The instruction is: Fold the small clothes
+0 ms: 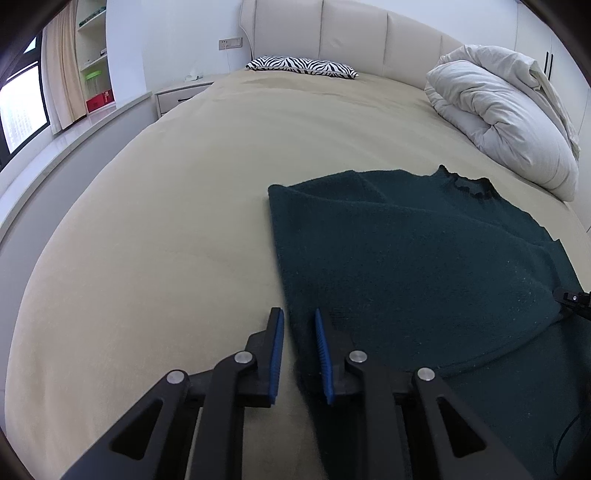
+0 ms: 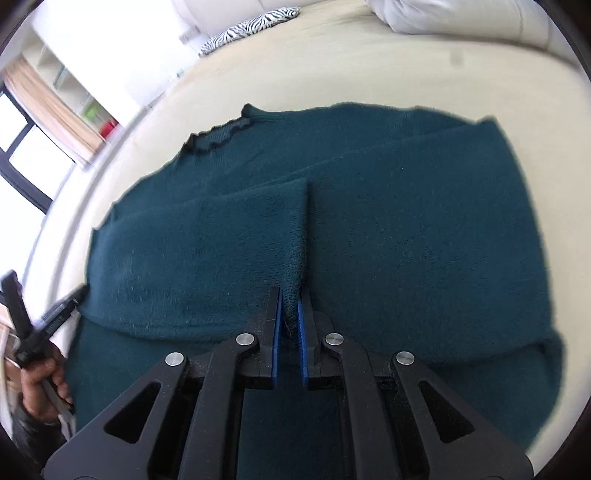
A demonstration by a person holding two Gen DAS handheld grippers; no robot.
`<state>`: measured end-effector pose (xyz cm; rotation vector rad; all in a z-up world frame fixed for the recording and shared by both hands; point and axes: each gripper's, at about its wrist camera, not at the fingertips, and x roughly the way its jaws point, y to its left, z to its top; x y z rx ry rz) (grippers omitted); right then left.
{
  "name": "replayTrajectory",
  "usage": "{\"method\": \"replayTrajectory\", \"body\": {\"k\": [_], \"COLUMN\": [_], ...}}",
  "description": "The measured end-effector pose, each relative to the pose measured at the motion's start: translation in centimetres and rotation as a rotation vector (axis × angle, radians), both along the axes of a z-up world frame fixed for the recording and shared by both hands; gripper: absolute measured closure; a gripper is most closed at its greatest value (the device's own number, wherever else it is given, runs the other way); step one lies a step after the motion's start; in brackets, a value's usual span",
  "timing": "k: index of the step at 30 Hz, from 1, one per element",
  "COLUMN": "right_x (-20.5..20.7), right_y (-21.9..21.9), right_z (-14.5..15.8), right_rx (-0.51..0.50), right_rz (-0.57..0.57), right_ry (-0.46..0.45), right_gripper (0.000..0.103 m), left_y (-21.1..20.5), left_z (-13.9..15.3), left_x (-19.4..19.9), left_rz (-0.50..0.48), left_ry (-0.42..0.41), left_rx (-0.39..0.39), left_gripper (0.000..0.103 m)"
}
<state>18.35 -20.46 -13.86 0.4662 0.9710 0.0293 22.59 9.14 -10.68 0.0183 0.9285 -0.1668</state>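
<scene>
Nearest in the right wrist view, the right gripper [image 2: 290, 295] points down at a dark teal sweater [image 2: 406, 229] and is clamped on a raised ridge of its knit, the blue pads [image 2: 277, 332] pressing the pinched fabric from both sides. The sweater lies spread on a beige bed [image 2: 369, 66], partly folded, with a folded layer lying across its near half and ending at the pinched ridge. In the left wrist view, the left gripper [image 1: 299, 317] sits at the sweater's left edge; its blue-lined fingers [image 1: 276, 343] stand a little apart, with the edge of the knit in the gap between them, one finger over the bedsheet and the other over the sweater, and the pads do not press on the cloth. At the lower left of the right wrist view a hand [image 2: 40, 376] holds the handle of the left gripper beside the sweater. Farther off, the sweater's frilled dark collar [image 1: 465, 184] lies on the side away from the grippers. Beyond it, to the right, a rumpled white duvet [image 1: 506, 114] is piled on the bed. At the far end a zebra-striped pillow [image 1: 301, 66] rests against a cream padded headboard [image 1: 354, 33]. To the left stand a nightstand [image 1: 177, 98], a window with a curtain [image 1: 59, 88], and white shelves [image 1: 92, 55].
</scene>
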Motion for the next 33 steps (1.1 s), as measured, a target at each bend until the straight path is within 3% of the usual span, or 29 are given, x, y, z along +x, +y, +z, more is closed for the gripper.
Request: {"method": "replayTrajectory", "body": {"k": [3,6,8,9,12,15,17,19,21,23,27,33], "right_x": [-0.6,-1.9,-1.9,-1.5,-2.4,-4.8,-7.7,-10.6,-13.8,-17.3,-23.5,-30.3], "right_y": [-0.7,-0.1,0.0,-0.2,-1.0,-1.6,-1.8,-2.2,-1.9,-1.6,-1.7,-2.5], "right_z": [0.7,2.7,2.3,1.0,1.1,2.9,4.5,5.6,6.3,6.8,6.3,5.0], "right_rx": [0.04,-0.026,-0.048,-0.041,-0.011,-0.038,-0.022,-0.004,0.024,0.047,0.132,0.21], "right_rz": [-0.035,-0.044,-0.029,-0.023,-0.041,-0.101,-0.101,-0.091,-0.082,-0.075,-0.061,-0.074], "right_ry": [0.01,-0.045,-0.037,0.021,-0.005,-0.024,-0.078,-0.112,-0.14,-0.171,-0.161,-0.12], "right_gripper": [0.09,0.09,0.09,0.091,0.091,0.088,0.088,0.077,0.05,0.041,0.041,0.041], "left_y": [-0.2,-0.4,-0.2,-0.1,1.2,2.7,3.6,4.5,5.4,5.9,7.0,7.0], "left_z": [0.2,0.0,0.1,0.3,1.3,2.9,3.7,3.9,3.7,3.0,1.1,1.0], "left_x": [-0.2,-0.2,-0.1,-0.2,-1.4,-4.1,-6.8,-9.4,-12.5,-15.4,-20.5,-24.8], "left_rz": [0.003,0.007,0.008,0.011,0.041,0.052,0.051,0.044,0.032,0.017,0.024,-0.04], "left_ry": [-0.02,-0.023,-0.019,-0.018,-0.025,-0.032,-0.03,-0.006,0.046,0.108,0.223,0.288], "left_rx": [0.017,0.024,0.016,0.012,-0.022,-0.07,-0.11,-0.151,-0.201,-0.254,-0.364,-0.43], "left_gripper": [0.08,0.079,0.078,0.074,0.058,0.057,0.05,0.044,0.044,0.044,0.044,0.044]}}
